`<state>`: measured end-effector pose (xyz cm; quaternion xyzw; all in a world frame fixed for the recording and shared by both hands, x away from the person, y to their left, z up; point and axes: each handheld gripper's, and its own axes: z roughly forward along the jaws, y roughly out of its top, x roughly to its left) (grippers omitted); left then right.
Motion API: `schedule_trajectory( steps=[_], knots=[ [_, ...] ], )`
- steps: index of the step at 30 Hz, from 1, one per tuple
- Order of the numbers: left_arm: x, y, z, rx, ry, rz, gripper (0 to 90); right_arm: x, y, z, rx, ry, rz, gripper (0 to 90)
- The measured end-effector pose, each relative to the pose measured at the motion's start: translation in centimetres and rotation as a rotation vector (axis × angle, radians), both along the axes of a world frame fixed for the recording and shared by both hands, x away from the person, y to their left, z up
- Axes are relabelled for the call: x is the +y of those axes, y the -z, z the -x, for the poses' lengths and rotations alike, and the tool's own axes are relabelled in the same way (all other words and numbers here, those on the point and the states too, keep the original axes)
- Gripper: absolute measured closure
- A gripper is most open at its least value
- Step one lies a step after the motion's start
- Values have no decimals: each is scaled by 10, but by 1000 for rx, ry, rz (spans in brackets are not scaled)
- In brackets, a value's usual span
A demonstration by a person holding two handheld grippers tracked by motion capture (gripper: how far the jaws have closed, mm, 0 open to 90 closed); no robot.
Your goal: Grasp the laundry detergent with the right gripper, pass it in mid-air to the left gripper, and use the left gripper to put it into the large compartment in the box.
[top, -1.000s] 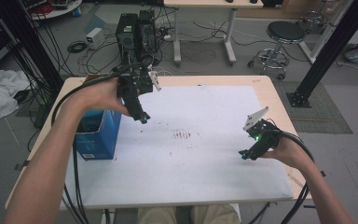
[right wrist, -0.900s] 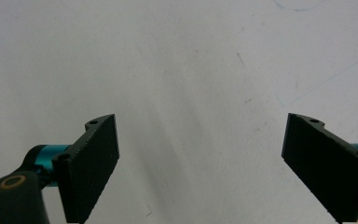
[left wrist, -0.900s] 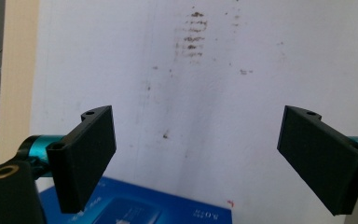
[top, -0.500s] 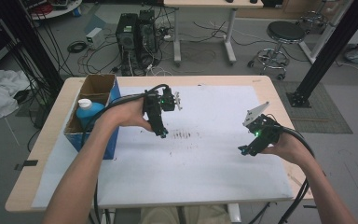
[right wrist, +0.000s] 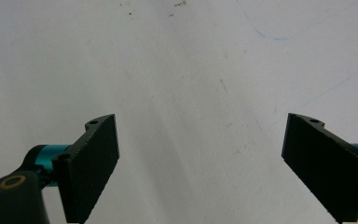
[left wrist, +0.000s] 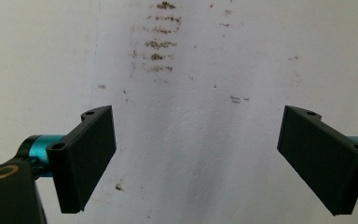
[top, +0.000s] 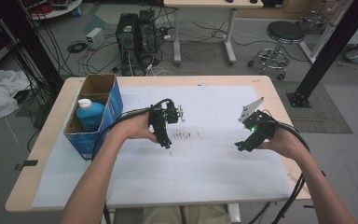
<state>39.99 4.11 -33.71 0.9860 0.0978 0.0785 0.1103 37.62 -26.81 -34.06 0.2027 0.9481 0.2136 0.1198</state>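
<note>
While both hands hover over the white paper sheet (top: 205, 172) on the desk (top: 46, 140), left claw (top: 167, 143) and right claw (top: 240, 146) gape empty; blue bottle (top: 89, 114) stands in cardboard box (top: 114, 105).

Black tongs (top: 167, 143) with flat rectangular jaws, teal fittings, brass-ringed screws, green light, trailing black cables.
</note>
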Motion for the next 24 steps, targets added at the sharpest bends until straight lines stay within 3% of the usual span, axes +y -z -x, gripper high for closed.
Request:
schedule_trajectory(
  steps=[7,24],
  knots=[
    [1,7,1,8,-3,0,115,4,-1,0,-2,-4,6,102],
    [1,4,4,-7,-1,18,115,5,1,-1,-2,-1,7,102]
  ],
)
